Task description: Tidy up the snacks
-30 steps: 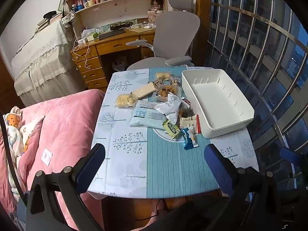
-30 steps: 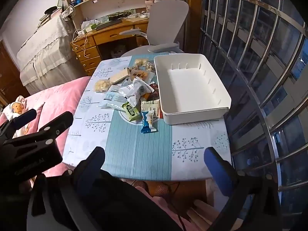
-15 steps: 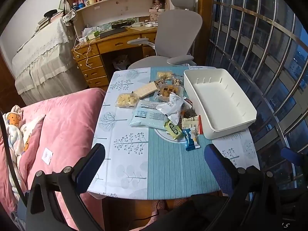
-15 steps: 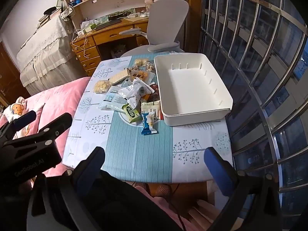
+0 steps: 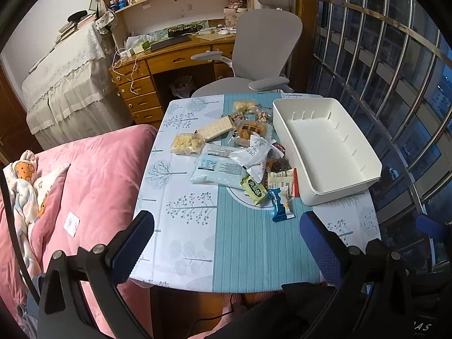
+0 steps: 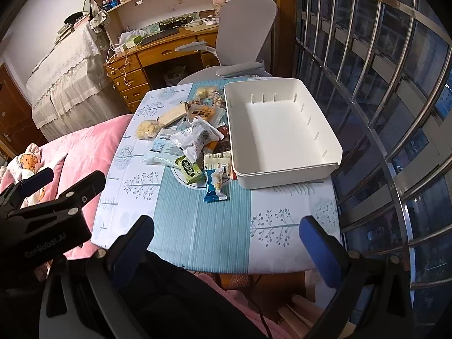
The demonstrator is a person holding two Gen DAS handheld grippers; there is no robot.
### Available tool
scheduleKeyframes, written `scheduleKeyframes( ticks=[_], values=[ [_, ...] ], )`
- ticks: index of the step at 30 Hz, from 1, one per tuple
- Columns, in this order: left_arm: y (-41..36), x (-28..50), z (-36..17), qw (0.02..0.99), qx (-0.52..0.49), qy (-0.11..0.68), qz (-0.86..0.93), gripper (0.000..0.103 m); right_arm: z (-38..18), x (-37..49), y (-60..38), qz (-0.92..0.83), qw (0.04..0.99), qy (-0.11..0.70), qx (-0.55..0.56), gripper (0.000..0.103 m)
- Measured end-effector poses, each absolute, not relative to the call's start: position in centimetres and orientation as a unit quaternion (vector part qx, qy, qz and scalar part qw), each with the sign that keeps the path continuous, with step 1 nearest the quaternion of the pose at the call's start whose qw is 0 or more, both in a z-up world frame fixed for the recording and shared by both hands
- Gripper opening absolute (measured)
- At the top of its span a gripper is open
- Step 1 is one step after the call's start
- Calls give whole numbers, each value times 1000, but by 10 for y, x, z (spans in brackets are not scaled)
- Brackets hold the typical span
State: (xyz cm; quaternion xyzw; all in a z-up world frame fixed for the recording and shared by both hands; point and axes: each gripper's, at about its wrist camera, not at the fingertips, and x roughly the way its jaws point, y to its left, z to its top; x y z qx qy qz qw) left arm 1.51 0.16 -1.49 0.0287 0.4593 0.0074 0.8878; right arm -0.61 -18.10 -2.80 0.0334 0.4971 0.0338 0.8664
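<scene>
A pile of snack packets (image 5: 248, 158) lies on the table (image 5: 243, 254), left of an empty white bin (image 5: 325, 141). Nearest me are a blue packet (image 5: 281, 204) and a green packet (image 5: 254, 189). The pile (image 6: 195, 138), the bin (image 6: 276, 130) and the blue packet (image 6: 214, 186) also show in the right wrist view. My left gripper (image 5: 226, 234) is open and empty, above the table's near edge. My right gripper (image 6: 226, 240) is open and empty, also back from the snacks. The left gripper shows at the left of the right wrist view (image 6: 56, 186).
A pink-covered bed (image 5: 84, 183) adjoins the table's left side. A grey office chair (image 5: 262, 48) and a wooden desk (image 5: 169, 59) stand beyond the far end. A barred window (image 5: 395, 84) runs close along the right.
Both views have shifted slightly forward, toward the table. The snacks and the bin have not moved. Both grippers stay open.
</scene>
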Motion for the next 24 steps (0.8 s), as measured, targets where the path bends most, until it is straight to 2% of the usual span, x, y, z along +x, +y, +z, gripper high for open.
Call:
scheduleKeyframes(
  ticks=[24],
  values=[
    [-27, 13, -23, 877, -27, 477, 42, 102, -36, 6, -209, 75, 856, 511, 4, 103]
  ],
)
